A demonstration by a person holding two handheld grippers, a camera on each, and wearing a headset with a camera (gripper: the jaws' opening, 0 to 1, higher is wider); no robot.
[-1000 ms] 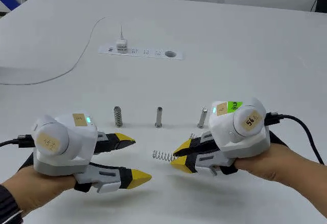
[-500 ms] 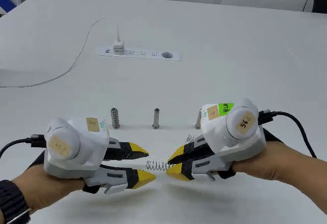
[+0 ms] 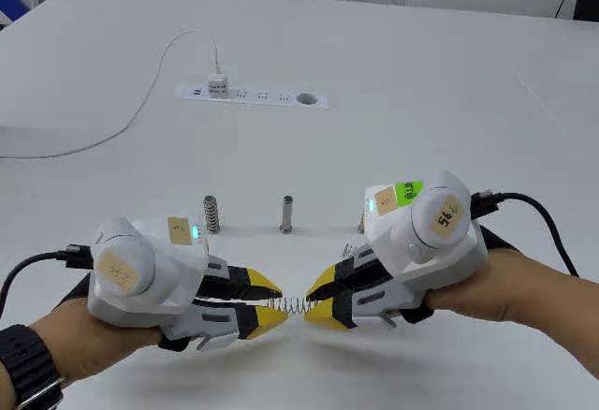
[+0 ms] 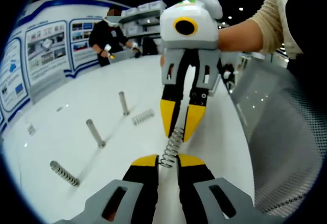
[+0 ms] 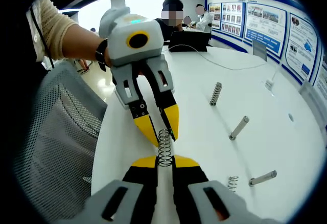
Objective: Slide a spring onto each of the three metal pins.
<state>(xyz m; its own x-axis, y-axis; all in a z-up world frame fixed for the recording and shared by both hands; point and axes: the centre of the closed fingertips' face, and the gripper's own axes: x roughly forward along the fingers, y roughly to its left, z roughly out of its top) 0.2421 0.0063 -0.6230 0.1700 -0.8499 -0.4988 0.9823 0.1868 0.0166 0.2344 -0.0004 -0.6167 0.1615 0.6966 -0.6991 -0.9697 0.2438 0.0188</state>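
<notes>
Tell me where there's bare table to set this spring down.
Bare: the band between the power strip and the pin row, and the table right of that row. Crowded: the near side, where left claw and right claw hold the spring.

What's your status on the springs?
Right gripper shut on spring; left gripper around its far end, grip unclear. One pin sprung, two pins bare. Nothing blocking.

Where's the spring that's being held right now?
Head view, low centre: the spring spans the tips of the left gripper and right gripper, nearer the person than the middle pin.
</notes>
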